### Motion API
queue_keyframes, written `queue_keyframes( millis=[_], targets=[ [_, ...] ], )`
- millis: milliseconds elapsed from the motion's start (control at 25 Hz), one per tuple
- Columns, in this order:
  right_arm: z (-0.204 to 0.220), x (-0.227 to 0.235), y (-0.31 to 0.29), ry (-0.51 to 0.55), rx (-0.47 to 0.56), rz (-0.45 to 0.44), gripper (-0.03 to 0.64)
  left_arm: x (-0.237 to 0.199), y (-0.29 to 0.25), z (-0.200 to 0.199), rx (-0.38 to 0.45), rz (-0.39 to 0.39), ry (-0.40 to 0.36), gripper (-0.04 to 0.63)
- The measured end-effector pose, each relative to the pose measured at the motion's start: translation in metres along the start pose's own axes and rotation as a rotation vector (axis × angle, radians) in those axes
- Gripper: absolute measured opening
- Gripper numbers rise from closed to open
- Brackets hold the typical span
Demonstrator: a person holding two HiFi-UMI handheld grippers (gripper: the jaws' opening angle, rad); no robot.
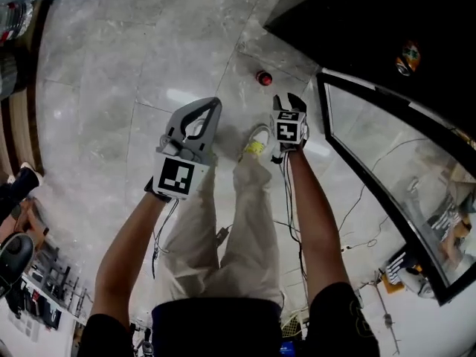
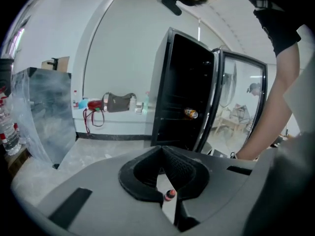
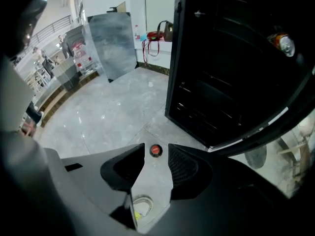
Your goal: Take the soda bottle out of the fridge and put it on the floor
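Note:
The soda bottle [image 1: 263,77], dark with a red cap, stands upright on the grey tiled floor in front of the open fridge [image 1: 372,28]. My right gripper [image 1: 286,98] hangs above and just near of it, open, with nothing between its pads. In the right gripper view the red cap [image 3: 155,151] shows far below, in the gap of the right gripper [image 3: 156,146]. My left gripper [image 1: 213,103] is held to the left of the bottle, shut and empty. In the left gripper view its tips [image 2: 161,150] meet, and the bottle [image 2: 169,195] shows small beneath them.
The fridge's glass door [image 1: 387,169] swings out at the right. An orange can [image 1: 407,58] lies on a shelf inside. The person's shoe [image 1: 256,141] is just near of the bottle. Cables [image 1: 357,244] trail on the floor by the door. A grey panel [image 2: 44,112] leans at the left.

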State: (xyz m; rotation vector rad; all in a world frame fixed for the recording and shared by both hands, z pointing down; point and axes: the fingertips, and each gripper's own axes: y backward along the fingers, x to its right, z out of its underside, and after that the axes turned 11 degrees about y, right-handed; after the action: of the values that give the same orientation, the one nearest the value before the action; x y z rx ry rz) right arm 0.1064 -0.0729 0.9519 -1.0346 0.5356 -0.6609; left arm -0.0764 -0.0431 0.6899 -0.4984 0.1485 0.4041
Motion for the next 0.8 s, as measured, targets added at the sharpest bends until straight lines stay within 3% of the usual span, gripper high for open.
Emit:
queue_keyframes(
  millis=[240, 440, 680, 800],
  targets=[
    [-0.023, 0.000, 0.141, -0.137, 0.061, 0.023, 0.083, 0.061, 0.064, -0.070, -0.057, 0.046, -0.024, 0.018],
    [-0.061, 0.008, 0.268, -0.224, 0.188, 0.079, 0.016, 0.107, 0.118, -0.142, -0.016, 0.114, -0.046, 0.018],
    [-0.094, -0.030, 0.409, -0.192, 0.286, 0.106, -0.002, 0.137, 0.196, -0.217, 0.023, 0.168, -0.082, 0.018],
    [-0.107, -0.041, 0.464, -0.227, 0.344, 0.156, -0.002, 0.140, 0.221, -0.244, 0.053, 0.173, -0.099, 0.018]
  ],
)
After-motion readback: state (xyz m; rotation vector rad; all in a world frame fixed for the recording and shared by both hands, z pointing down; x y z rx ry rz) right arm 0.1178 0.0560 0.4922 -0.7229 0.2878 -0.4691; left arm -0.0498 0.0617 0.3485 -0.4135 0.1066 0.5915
